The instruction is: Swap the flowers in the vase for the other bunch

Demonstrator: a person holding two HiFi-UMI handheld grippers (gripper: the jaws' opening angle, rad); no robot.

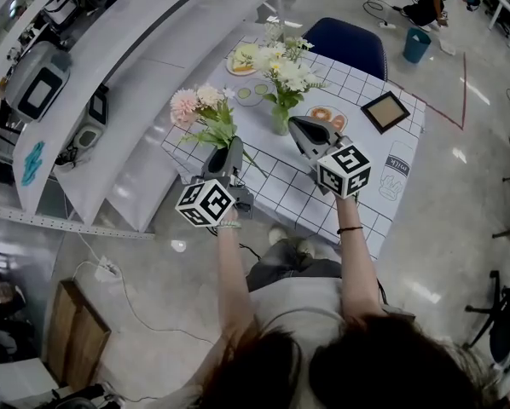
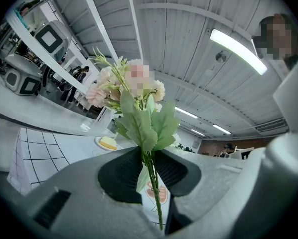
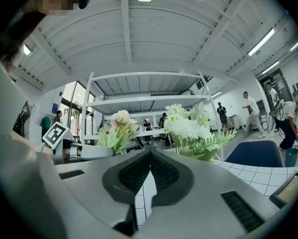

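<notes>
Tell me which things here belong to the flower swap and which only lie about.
Belong to the job: pink bunch, gripped by the left gripper; white bunch, standing in the vase; right gripper, jaws shut, empty.
Just lying about: plate; picture frame; blue chair.

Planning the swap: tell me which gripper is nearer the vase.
Right. The right gripper sits beside the vase, shut and empty; the left gripper holds the pink bunch farther left.
</notes>
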